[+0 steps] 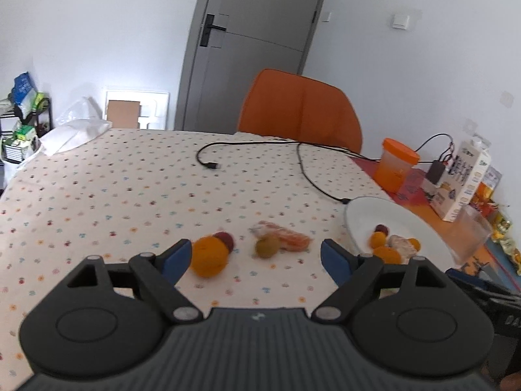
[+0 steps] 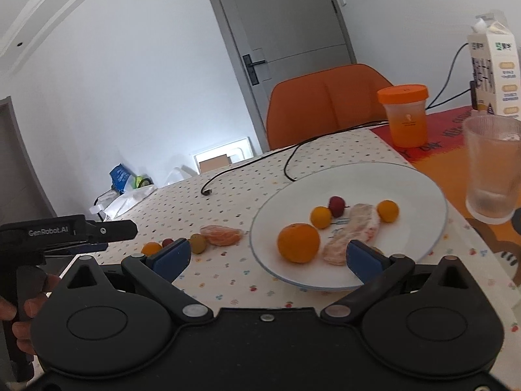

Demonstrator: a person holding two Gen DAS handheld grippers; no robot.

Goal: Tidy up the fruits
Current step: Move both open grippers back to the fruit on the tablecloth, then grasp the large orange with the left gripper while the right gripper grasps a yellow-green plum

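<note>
A white plate (image 2: pixel 420 195) holds an orange (image 2: pixel 298 242), two small yellow fruits (image 2: pixel 320 216), a red fruit (image 2: pixel 336 205) and a peeled pale segment (image 2: pixel 351 231). On the tablecloth left of the plate lie an orange fruit (image 1: pixel 208 255), a dark red fruit (image 1: pixel 226 239), a green fruit (image 1: pixel 267 247) and a peeled orange piece (image 1: pixel 286 236). My left gripper (image 1: pixel 255 259) is open and empty just short of these loose fruits. My right gripper (image 2: pixel 267 255) is open and empty at the plate's near rim. The plate also shows in the left wrist view (image 1: pixel 374 215).
An orange-lidded cup (image 2: pixel 405 114), a ribbed glass (image 2: pixel 491 176) and a milk carton (image 2: pixel 493 65) stand right of the plate. A black cable (image 1: pixel 254 150) crosses the far table. An orange chair (image 1: pixel 299 110) stands behind the table. A white bag (image 1: pixel 71 132) lies at the far left corner.
</note>
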